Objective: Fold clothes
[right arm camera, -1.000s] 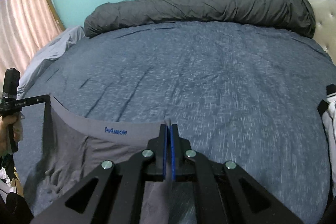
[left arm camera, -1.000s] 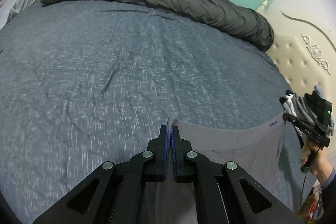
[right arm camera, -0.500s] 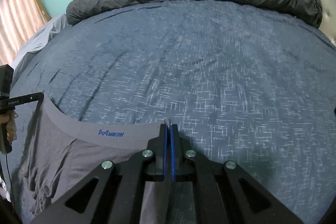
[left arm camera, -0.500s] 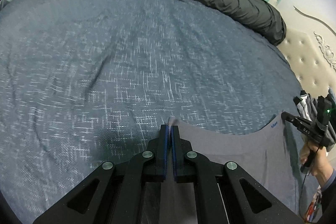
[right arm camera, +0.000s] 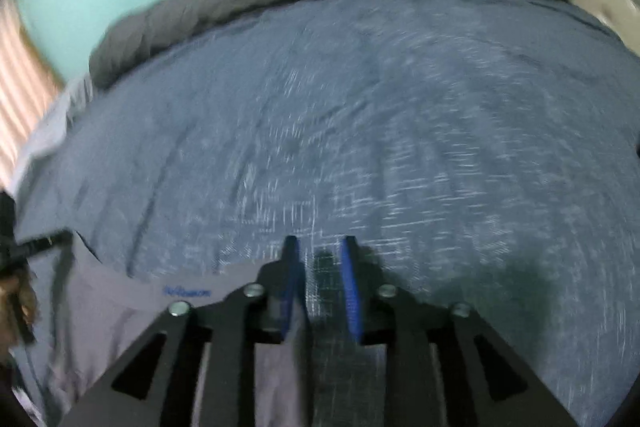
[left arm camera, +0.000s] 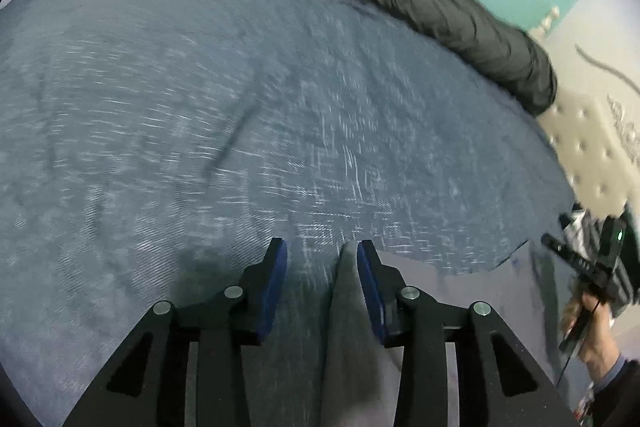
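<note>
I had just been opening both tongs, left (left arm camera: 320, 255) and right (right arm camera: 319, 251), releasing the grey stretch-fabric shorts (left arm camera: 460, 291) onto the blue-flecked bed (left arm camera: 240, 107) at six o'clock. Cloth still draped against the left pad, unpinched. Spread flat, I judged them ready for folding.

Two wrist views, close above bed (left arm camera: 240, 107)

Matt grey cloth garment (left arm camera: 460, 307)
</note>
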